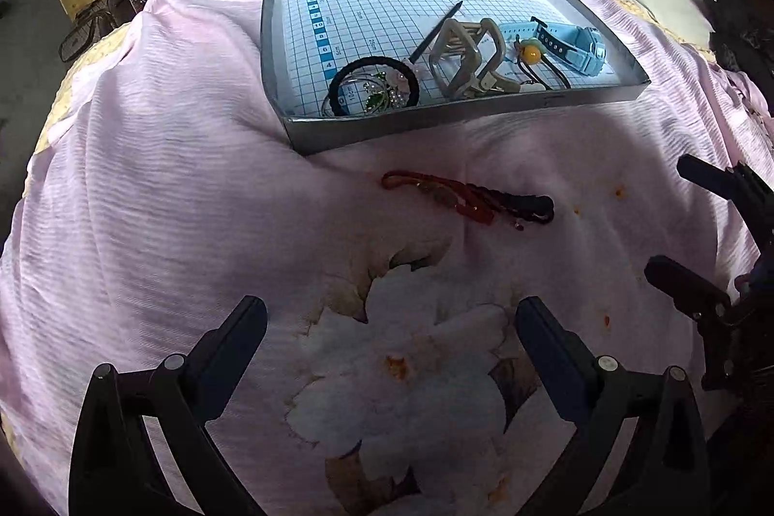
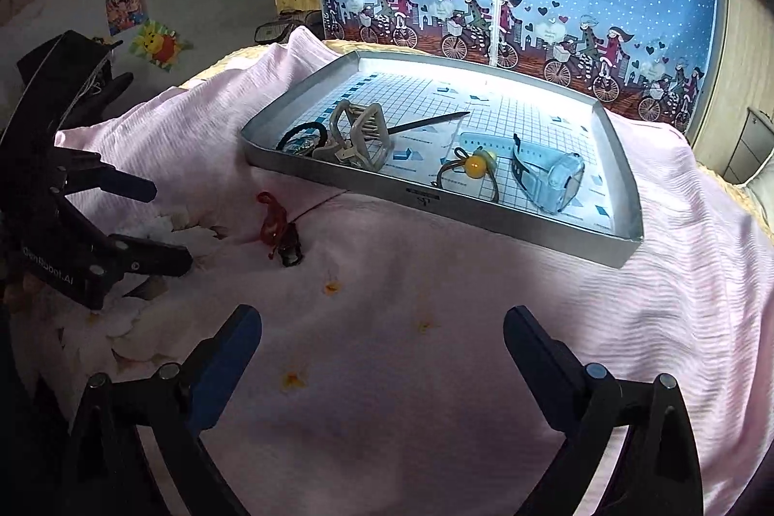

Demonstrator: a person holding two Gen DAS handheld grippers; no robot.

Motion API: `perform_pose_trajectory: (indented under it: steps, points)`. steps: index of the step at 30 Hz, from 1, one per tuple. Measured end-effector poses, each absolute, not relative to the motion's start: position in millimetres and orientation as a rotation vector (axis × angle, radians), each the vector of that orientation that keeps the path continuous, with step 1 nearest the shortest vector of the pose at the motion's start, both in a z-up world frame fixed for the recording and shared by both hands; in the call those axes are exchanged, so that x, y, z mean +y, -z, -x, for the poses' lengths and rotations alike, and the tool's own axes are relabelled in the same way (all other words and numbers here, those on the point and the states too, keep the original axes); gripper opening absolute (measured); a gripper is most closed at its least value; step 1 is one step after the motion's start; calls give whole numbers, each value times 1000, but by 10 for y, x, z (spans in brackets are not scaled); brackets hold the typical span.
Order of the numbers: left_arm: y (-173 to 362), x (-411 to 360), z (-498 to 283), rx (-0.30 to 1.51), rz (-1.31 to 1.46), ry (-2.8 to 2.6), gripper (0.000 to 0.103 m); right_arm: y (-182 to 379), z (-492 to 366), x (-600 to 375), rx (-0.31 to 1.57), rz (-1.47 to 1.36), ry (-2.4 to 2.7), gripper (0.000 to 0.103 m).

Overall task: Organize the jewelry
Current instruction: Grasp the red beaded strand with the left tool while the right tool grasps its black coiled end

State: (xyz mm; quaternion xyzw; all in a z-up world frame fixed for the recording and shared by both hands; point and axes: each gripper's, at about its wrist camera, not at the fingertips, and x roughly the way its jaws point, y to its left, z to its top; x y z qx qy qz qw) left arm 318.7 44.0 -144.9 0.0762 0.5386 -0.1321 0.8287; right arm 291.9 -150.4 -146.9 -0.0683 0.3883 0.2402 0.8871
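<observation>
Tray (image 1: 556,100) rests on bedspread (image 1: 169,201). In it: hair tie (image 1: 372,85) left, claw clip (image 1: 467,56) centre, watch (image 1: 575,44) right. Bracelet (image 1: 464,197) lies on bedspread before tray.

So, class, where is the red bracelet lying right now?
The red bracelet lies on the pink bedspread, just outside the tray's near wall, ahead of the open left gripper.
</observation>
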Motion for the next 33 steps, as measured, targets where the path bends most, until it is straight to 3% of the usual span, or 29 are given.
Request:
perform_pose_trajectory:
  steps: [9, 13, 20, 33]
  points:
    - [1454, 371, -3237, 1084, -150, 323, 99, 1567, -3043, -1392, 814, 143, -574, 76]
    - [1549, 345, -3302, 1105, -133, 340, 89, 1630, -3130, -1371, 834, 127, -594, 67]
    - [1600, 286, -3398, 1088, -127, 346, 89, 1656, -3181, -1351, 833, 122, -612, 67]
    - [1672, 258, -3518, 1097, -104, 351, 76, 1720, -3239, -1346, 858, 117, -604, 67]
